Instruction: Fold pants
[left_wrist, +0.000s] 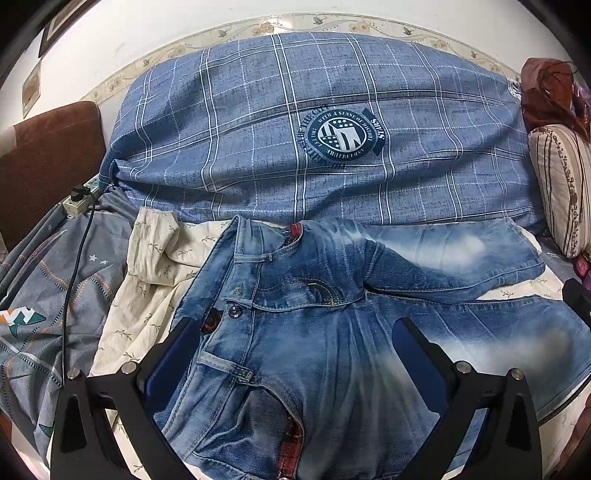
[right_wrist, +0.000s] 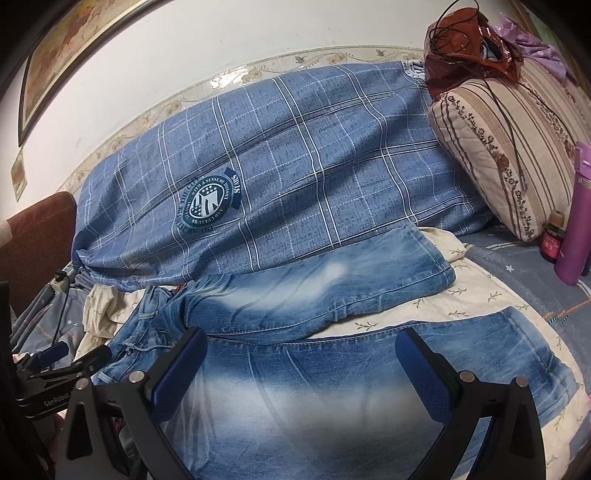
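Observation:
Faded blue jeans (left_wrist: 332, 295) lie spread on a cream leaf-print sheet (left_wrist: 159, 266), waistband to the left and both legs running right. My left gripper (left_wrist: 295, 328) is open and hovers over the fly and waistband, holding nothing. My right gripper (right_wrist: 301, 339) is open over the thigh of the near leg (right_wrist: 332, 387), holding nothing. The far leg (right_wrist: 332, 288) lies against the blue quilt. The left gripper also shows at the left edge of the right wrist view (right_wrist: 70, 352).
A big blue plaid quilt (left_wrist: 314, 129) lies behind the jeans. A striped pillow (right_wrist: 498, 155) with a red-brown bag (right_wrist: 461, 48) is at the right, with a purple bottle (right_wrist: 576, 221) and small jar (right_wrist: 552, 240). A power strip and cable (left_wrist: 79, 203) lie left.

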